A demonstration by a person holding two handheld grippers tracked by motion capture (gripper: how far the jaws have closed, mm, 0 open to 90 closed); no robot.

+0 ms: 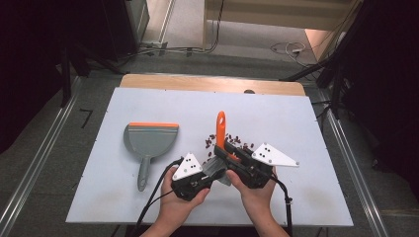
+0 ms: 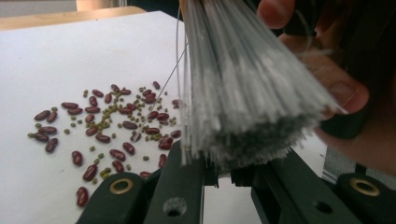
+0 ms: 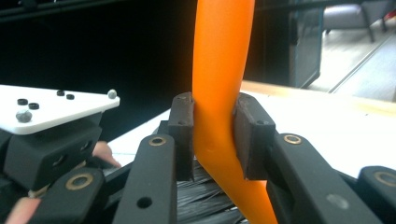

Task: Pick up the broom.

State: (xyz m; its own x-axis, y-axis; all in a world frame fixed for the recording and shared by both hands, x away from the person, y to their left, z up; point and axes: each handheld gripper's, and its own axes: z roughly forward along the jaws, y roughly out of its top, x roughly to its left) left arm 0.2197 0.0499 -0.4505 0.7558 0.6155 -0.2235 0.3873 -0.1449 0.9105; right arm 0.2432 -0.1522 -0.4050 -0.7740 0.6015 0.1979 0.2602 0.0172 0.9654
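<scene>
1. Step in hand, as I judge it: readying the orange-handled hand brush with grey bristles; the right gripper clamps its handle, the left gripper pinches the bristle tuft
2. Next: free the bristles, then sweep the scattered red and green beans leftward
3. The grey plastic dustpan with orange lip lies empty, well apart from the beans
</scene>
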